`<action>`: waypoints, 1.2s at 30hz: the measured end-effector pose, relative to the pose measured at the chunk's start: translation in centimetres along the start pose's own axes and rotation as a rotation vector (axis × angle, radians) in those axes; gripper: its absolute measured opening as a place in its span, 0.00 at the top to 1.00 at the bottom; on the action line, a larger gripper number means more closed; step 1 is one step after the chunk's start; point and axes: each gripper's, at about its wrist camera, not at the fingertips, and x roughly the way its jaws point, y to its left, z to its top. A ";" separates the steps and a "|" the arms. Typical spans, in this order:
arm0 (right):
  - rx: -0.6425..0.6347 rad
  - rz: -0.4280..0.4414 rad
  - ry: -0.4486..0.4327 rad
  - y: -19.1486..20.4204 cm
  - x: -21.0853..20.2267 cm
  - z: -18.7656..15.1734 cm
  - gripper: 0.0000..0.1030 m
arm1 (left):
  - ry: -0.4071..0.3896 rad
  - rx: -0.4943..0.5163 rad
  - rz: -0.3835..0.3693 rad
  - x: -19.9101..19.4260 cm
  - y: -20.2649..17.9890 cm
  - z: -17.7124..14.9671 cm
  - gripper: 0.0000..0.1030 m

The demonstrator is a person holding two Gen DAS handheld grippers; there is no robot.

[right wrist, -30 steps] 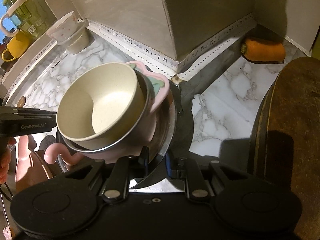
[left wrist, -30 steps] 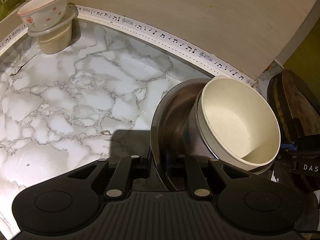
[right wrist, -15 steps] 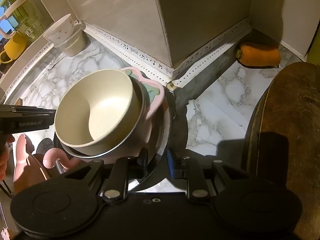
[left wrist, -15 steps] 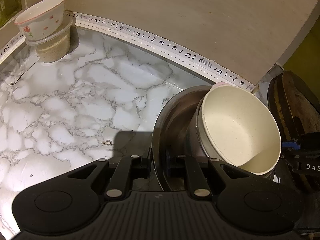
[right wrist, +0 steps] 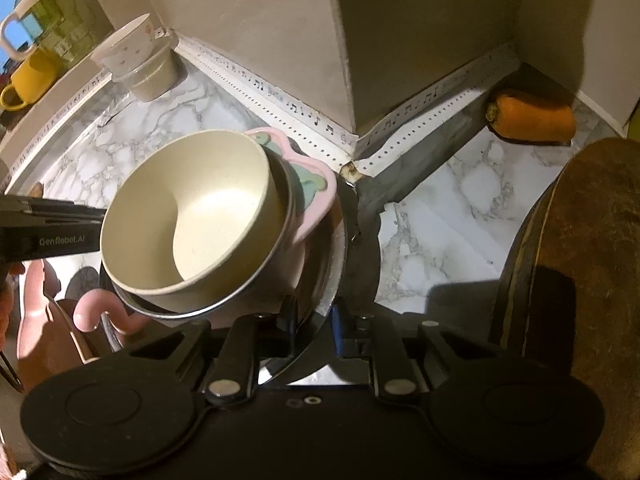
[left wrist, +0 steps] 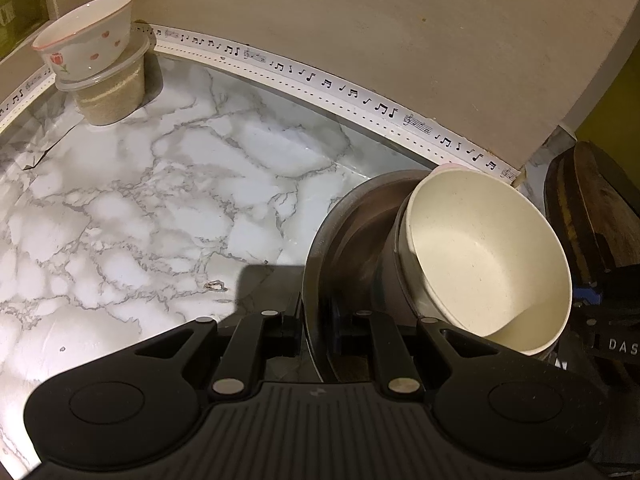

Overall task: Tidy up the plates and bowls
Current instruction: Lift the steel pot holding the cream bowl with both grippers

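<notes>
Both hand-held grippers clamp the same steel plate [left wrist: 348, 232] at opposite rim edges. Left hand-held gripper [left wrist: 316, 332]: jaws nearly together, thin rim pinched between the pads. Right hand-held gripper [right wrist: 316, 328]: jaws closing, plate rim between them, pads on it. Plate is round, shallow, brushed metal with a raised lip, held over the marble-pattern bench [left wrist: 160, 208], which is glossy white with grey veining. Stacked on the plate: a steel bowl [right wrist: 256, 292] with a thin polished rim, and nested in it a cream bowl [left wrist: 488, 256], matte, finely speckled, round with a deep smooth interior; the stack sits tilted. Under the steel bowl, still on the plate, a pink dish [right wrist: 316, 200] with a lobed scalloped edge, green shapes inside and a curled pink handle. Far back left of the plate, against the wall: a white ceramic bowl [left wrist: 88, 44] with red tulip print and pink rim, resting on a lidded translucent tub [left wrist: 112, 92] of pale grainy contents. White trim tape [left wrist: 328, 84] printed with music notes runs along the wall base behind the plate. Right of the plate: a dark round wooden board [right wrist: 576, 264], worn surface. Behind that, in the wall corner, an orange carrot [right wrist: 532, 118], blunt-cut. Beyond the tulip bowl, on a ledge: a yellow mug [right wrist: 28, 80] and a green-tinted glass pitcher [right wrist: 48, 12] with a white handle.
</notes>
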 end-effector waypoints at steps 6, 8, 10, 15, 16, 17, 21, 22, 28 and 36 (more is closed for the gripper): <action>-0.012 -0.018 -0.011 0.2 -0.1 -0.1 0.83 | -0.012 -0.020 -0.004 -0.2 0.2 0.0 0.87; -0.013 -0.011 -0.017 0.2 -0.2 -0.1 0.83 | -0.018 -0.021 -0.003 -0.3 0.2 0.1 0.87; -0.024 -0.012 -0.021 0.4 -0.4 -0.1 0.83 | -0.025 -0.024 0.001 -0.6 0.1 0.3 0.87; -0.031 -0.016 -0.037 0.6 -0.8 0.5 0.83 | -0.037 -0.032 0.007 -1.2 0.2 0.9 0.87; -0.031 -0.016 -0.040 0.7 -0.9 0.5 0.83 | -0.038 -0.036 0.006 -1.4 0.2 1.0 0.87; -0.030 -0.015 -0.043 0.7 -1.0 0.7 0.83 | -0.040 -0.038 0.006 -1.5 0.3 1.1 0.87; -0.038 -0.013 -0.052 1.0 -1.5 1.2 0.83 | -0.047 -0.053 0.008 -2.3 0.6 1.5 0.87; -0.040 -0.012 -0.054 1.1 -1.7 1.4 0.83 | -0.050 -0.053 0.009 -2.6 0.6 1.5 0.87; -0.060 -0.010 -0.066 2.0 -2.9 2.0 0.83 | -0.063 -0.065 0.018 -4.5 1.0 1.7 0.87; -0.092 0.010 -0.068 3.8 -4.7 2.4 0.83 | -0.080 -0.097 0.028 -7.9 2.4 1.1 0.87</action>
